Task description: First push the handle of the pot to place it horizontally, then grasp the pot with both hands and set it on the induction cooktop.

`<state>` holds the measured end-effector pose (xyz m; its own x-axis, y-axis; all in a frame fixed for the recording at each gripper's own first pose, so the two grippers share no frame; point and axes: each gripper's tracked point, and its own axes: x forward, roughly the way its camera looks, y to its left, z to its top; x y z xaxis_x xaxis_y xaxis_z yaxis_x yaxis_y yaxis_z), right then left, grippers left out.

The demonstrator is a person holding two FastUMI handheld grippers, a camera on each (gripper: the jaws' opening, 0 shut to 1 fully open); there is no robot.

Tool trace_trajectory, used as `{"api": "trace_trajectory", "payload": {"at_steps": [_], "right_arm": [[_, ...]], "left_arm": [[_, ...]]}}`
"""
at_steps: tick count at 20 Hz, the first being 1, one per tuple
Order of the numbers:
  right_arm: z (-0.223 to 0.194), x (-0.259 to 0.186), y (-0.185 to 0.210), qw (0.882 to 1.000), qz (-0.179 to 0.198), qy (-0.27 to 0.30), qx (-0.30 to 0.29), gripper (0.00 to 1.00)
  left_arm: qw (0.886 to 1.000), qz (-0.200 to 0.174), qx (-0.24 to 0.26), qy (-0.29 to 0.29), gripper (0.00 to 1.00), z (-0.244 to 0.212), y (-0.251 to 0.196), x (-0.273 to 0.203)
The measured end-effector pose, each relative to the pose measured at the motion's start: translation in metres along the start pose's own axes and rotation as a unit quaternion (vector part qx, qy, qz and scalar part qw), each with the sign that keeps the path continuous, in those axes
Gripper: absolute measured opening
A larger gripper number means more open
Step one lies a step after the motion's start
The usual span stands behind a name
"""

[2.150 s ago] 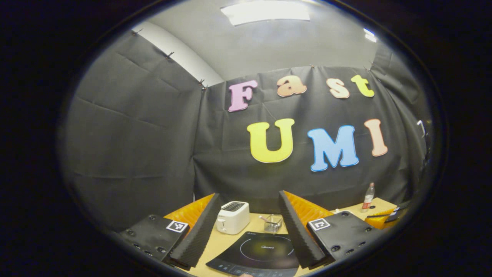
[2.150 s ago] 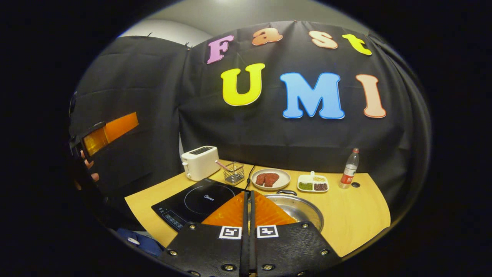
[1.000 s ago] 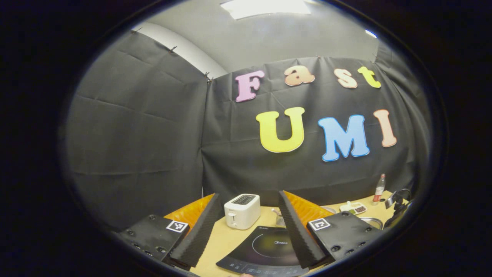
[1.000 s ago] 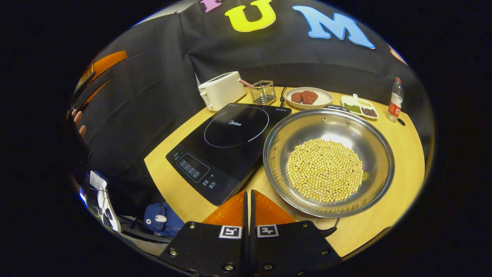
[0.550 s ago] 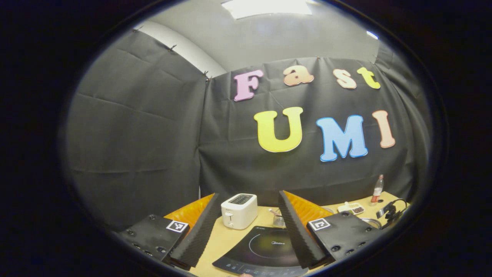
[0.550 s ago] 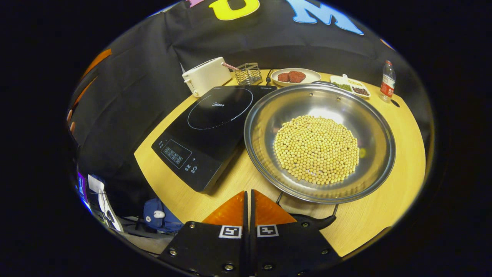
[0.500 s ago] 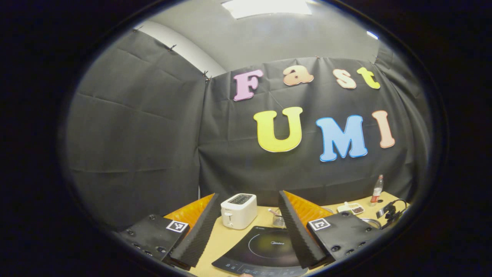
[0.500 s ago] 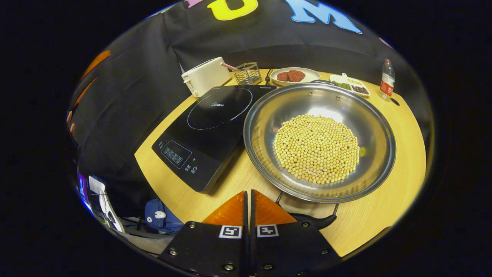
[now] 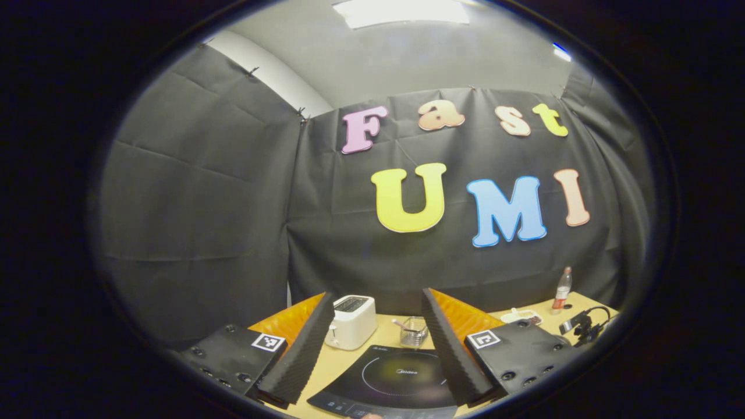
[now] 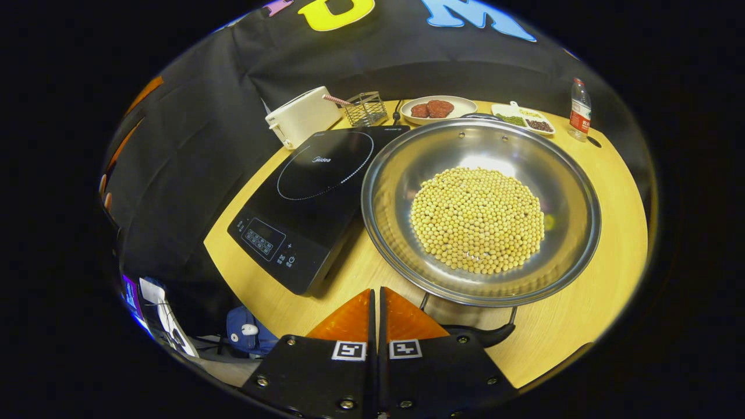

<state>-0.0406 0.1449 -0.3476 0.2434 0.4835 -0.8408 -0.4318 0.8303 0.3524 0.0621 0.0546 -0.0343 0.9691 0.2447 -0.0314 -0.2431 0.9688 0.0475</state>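
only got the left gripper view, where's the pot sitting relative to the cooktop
observer: In the right gripper view the pot sits on the table, close beside the cooktop, not on it.
operator: anything in it
observer: Yes, a heap of soybeans covers its bottom.
operator: and where's the handle vs the right tongs
observer: The black handle is on the pot's near side, just to the right of the right tongs, which are shut and empty. I cannot tell whether they touch it.
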Motion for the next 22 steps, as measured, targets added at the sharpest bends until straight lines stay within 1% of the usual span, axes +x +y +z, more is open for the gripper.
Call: {"api": "trace_trajectory", "payload": {"at_steps": [1, 3, 4, 5, 6, 7, 8, 9, 10, 12, 13, 14, 16, 17, 18, 20, 21, 22], "right_arm": [[-0.001, -0.001, -0.003, 1.000, -0.003, 0.001, 0.003, 0.00], [-0.001, -0.004, -0.009, 1.000, -0.009, 0.004, 0.014, 0.01], [0.000, -0.006, -0.012, 1.000, -0.013, 0.006, 0.020, 0.01], [0.001, -0.006, -0.015, 0.999, -0.018, 0.007, 0.025, 0.00], [0.003, -0.008, -0.019, 0.999, -0.024, 0.008, 0.029, 0.00], [0.003, -0.009, -0.021, 0.999, -0.029, 0.010, 0.033, 0.01], [0.004, -0.010, -0.024, 0.999, -0.035, 0.012, 0.037, 0.01], [0.005, -0.011, -0.026, 0.998, -0.039, 0.013, 0.041, 0.01], [0.005, -0.012, -0.029, 0.998, -0.043, 0.016, 0.045, 0.01], [0.005, -0.014, -0.033, 0.997, -0.050, 0.021, 0.049, 0.01], [0.004, -0.014, -0.035, 0.997, -0.055, 0.026, 0.050, 0.00], [0.004, -0.015, -0.037, 0.997, -0.059, 0.029, 0.051, 0.01], [0.003, -0.016, -0.043, 0.996, -0.066, 0.038, 0.053, 0.01], [0.002, -0.016, -0.047, 0.995, -0.071, 0.043, 0.054, 0.01], [0.002, -0.018, -0.051, 0.994, -0.077, 0.047, 0.055, 0.00], [0.001, -0.021, -0.061, 0.992, -0.091, 0.055, 0.060, 0.00], [0.000, -0.024, -0.066, 0.991, -0.100, 0.059, 0.063, 0.00], [0.001, -0.027, -0.072, 0.990, -0.108, 0.060, 0.065, 0.01]], "left_arm": [[1.000, -0.003, -0.001, 0.001, 1.00, -0.001, -0.003, 0.003], [1.000, -0.012, -0.004, 0.001, 1.00, -0.002, -0.011, 0.009], [1.000, -0.018, -0.005, 0.001, 0.98, -0.004, -0.015, 0.013], [1.000, -0.025, -0.007, 0.001, 0.98, -0.003, -0.020, 0.016], [0.999, -0.032, -0.008, 0.000, 1.00, -0.004, -0.027, 0.020], [0.999, -0.040, -0.009, 0.000, 0.98, -0.005, -0.033, 0.025], [0.999, -0.047, -0.010, 0.000, 1.00, -0.005, -0.039, 0.029], [0.998, -0.054, -0.012, -0.001, 1.00, -0.006, -0.043, 0.032], [0.998, -0.061, -0.013, -0.002, 0.98, -0.006, -0.048, 0.036], [0.997, -0.071, -0.017, -0.002, 0.98, -0.009, -0.056, 0.045], [0.997, -0.076, -0.020, -0.001, 1.00, -0.013, -0.058, 0.049], [0.997, -0.080, -0.022, 0.000, 0.98, -0.013, -0.061, 0.053], [0.996, -0.088, -0.026, 0.003, 0.98, -0.018, -0.065, 0.064], [0.995, -0.093, -0.028, 0.003, 0.98, -0.019, -0.068, 0.069], [0.995, -0.098, -0.029, 0.004, 1.00, -0.020, -0.071, 0.074], [0.993, -0.111, -0.030, 0.010, 1.00, -0.025, -0.078, 0.084], [0.992, -0.118, -0.030, 0.013, 0.98, -0.028, -0.081, 0.088], [0.992, -0.125, -0.031, 0.013, 0.98, -0.028, -0.084, 0.090]]}}
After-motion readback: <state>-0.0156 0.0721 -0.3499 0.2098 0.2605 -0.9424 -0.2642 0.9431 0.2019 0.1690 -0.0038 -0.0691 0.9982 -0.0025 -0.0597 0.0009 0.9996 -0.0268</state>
